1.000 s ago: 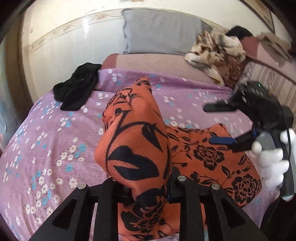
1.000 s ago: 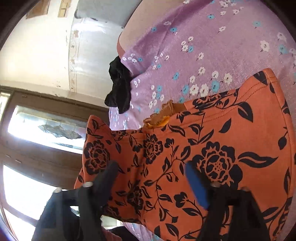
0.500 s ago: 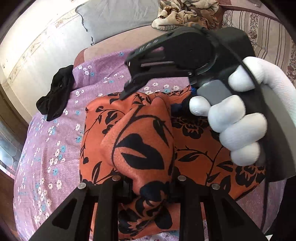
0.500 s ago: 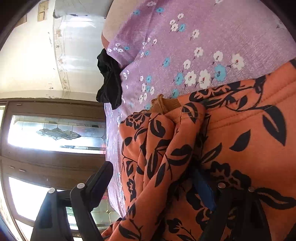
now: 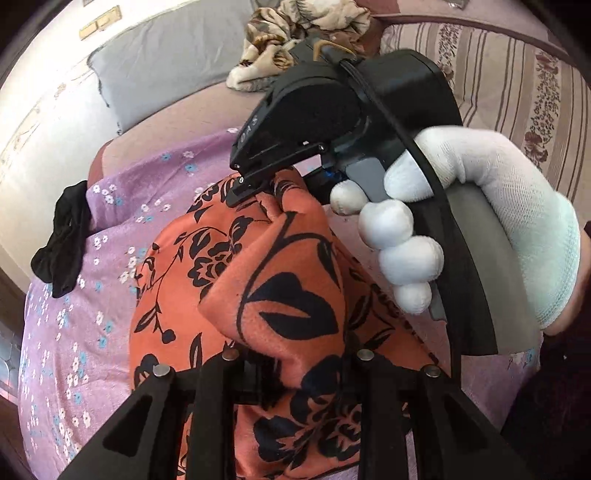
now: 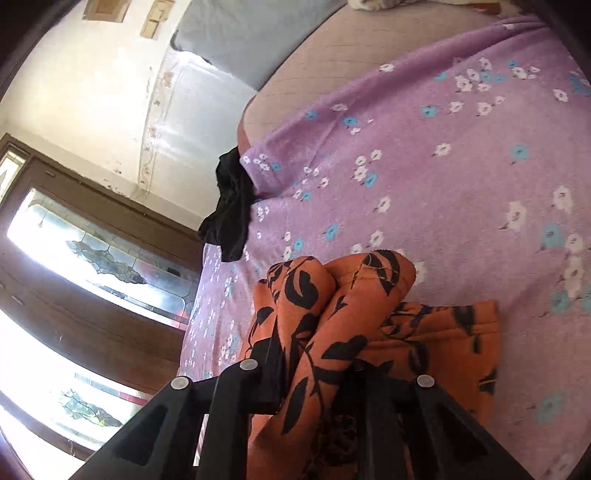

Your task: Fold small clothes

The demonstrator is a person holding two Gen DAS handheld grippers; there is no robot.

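Orange garment (image 5: 280,295) with black flower-and-leaf print. Bedsheet (image 5: 74,332) purple, small white and blue flowers. Black cloth (image 5: 62,240) at 9 o'clock. Grey pillow (image 5: 166,66) at 11. Brown-cream patterned fabric (image 5: 295,33) at 12. White glove (image 5: 480,206) on black hand-held gripper (image 5: 258,184).

Bright stained-glass window (image 6: 92,258), cream wall (image 6: 74,92), grey pillow (image 5: 166,70) on the bed (image 6: 461,147).

Black garment (image 5: 62,236) at the purple floral bedsheet's (image 5: 74,332) edge, grey pillow (image 5: 166,62), crumpled patterned blanket (image 5: 273,48)
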